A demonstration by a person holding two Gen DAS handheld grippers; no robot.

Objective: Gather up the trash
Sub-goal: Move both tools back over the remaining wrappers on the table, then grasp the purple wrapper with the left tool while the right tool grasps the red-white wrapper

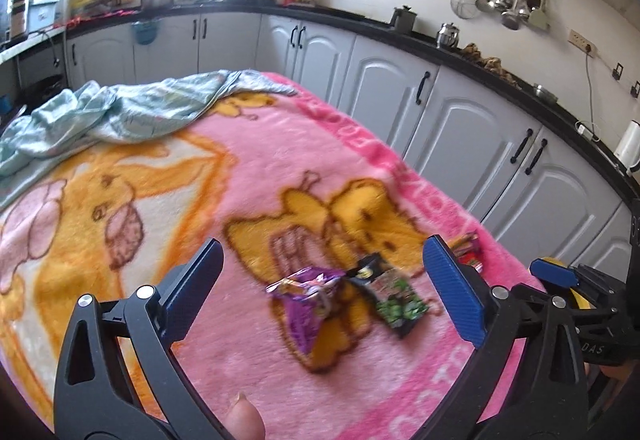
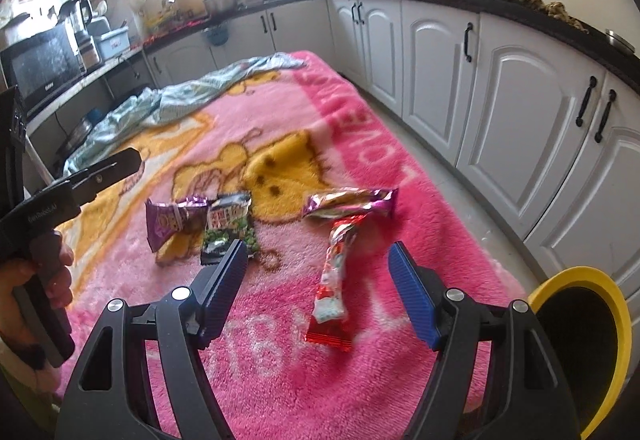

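Several snack wrappers lie on a pink blanket (image 2: 280, 360). A purple wrapper (image 1: 308, 292) (image 2: 168, 220) and a black-and-green wrapper (image 1: 394, 296) (image 2: 228, 224) lie side by side. A red wrapper (image 2: 334, 280) and a purple-gold wrapper (image 2: 352, 202) lie to the right. My left gripper (image 1: 324, 264) is open above the purple and green wrappers. My right gripper (image 2: 318, 260) is open, with the red wrapper between its fingers. The left gripper also shows in the right wrist view (image 2: 100, 172).
A yellow-rimmed bin (image 2: 580, 340) stands at the blanket's right edge, also in the left wrist view (image 1: 576, 296). A light blue cloth (image 1: 120, 112) lies crumpled at the blanket's far end. White kitchen cabinets (image 2: 520, 120) run along the right and back.
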